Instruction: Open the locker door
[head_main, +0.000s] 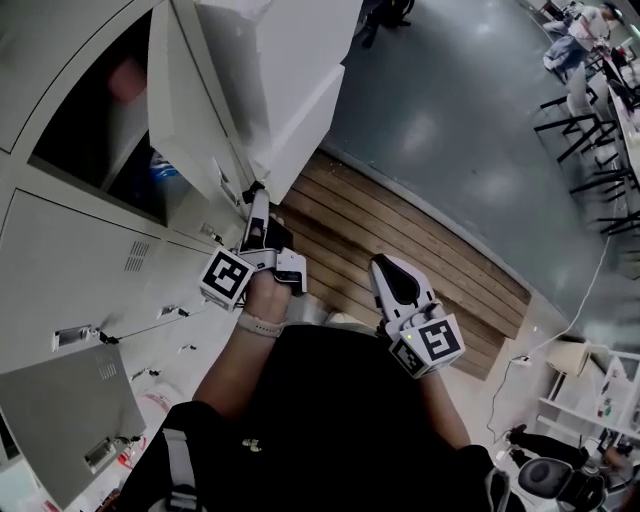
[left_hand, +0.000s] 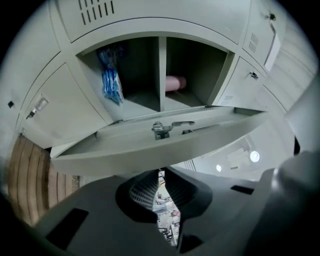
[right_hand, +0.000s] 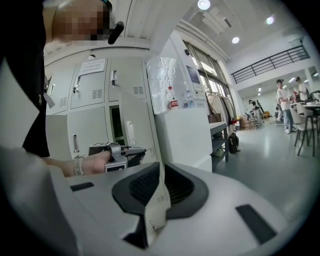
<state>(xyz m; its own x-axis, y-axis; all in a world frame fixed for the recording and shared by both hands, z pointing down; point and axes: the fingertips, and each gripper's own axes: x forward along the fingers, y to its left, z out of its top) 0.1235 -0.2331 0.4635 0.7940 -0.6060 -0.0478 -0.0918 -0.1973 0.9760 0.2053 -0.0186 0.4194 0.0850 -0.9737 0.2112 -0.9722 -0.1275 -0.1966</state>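
The grey locker door stands swung open off its compartment. In the left gripper view the door runs edge-on across the frame, its lock latch on the inner face. My left gripper sits right at the door's free edge. Its jaws leave only a thin slit just under that edge, and nothing shows between the pads. My right gripper is held back near the person's body, away from the lockers. It is shut and empty, and looks toward the left gripper.
Inside the open compartment hang a blue bag and a pink object. A white cabinet stands beside the lockers over a wooden floor strip. Another door stands open at lower left. Chairs are far right.
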